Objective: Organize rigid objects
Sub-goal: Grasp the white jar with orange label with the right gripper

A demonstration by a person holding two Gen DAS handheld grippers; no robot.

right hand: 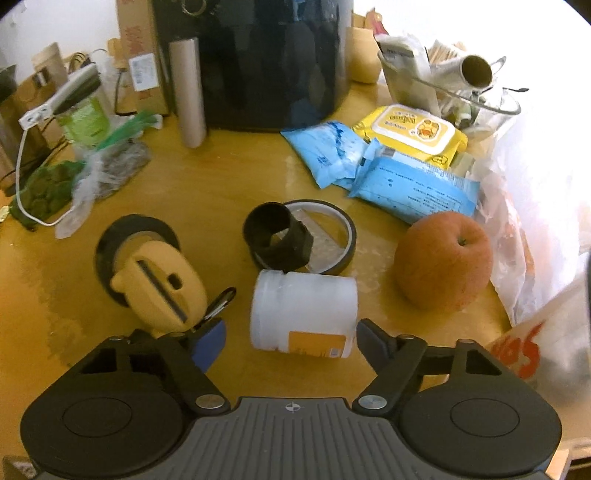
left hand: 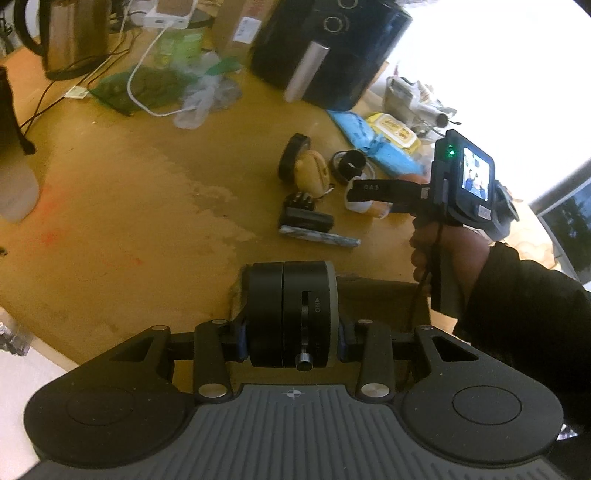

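My left gripper (left hand: 291,332) is shut on a round black device with a switch (left hand: 291,314), held above the near table edge. My right gripper (right hand: 291,336) is open, its fingers either side of a white plastic jar (right hand: 304,314) that lies on its side. The right gripper also shows in the left wrist view (left hand: 369,192), over the jar. On the table near it are a yellow tape measure (right hand: 162,288) on a black tape roll (right hand: 110,243), a black tube piece (right hand: 277,236) in a thin ring (right hand: 347,229), and an apple (right hand: 443,258).
A black air fryer (right hand: 266,62) and a cardboard tube (right hand: 188,92) stand at the back. Blue and yellow wipe packs (right hand: 406,155) lie behind the apple. A plastic bag (right hand: 535,258) is at the right. A black block and patterned bar (left hand: 314,229) lie mid-table. Kettle (left hand: 74,33) and bags are far left.
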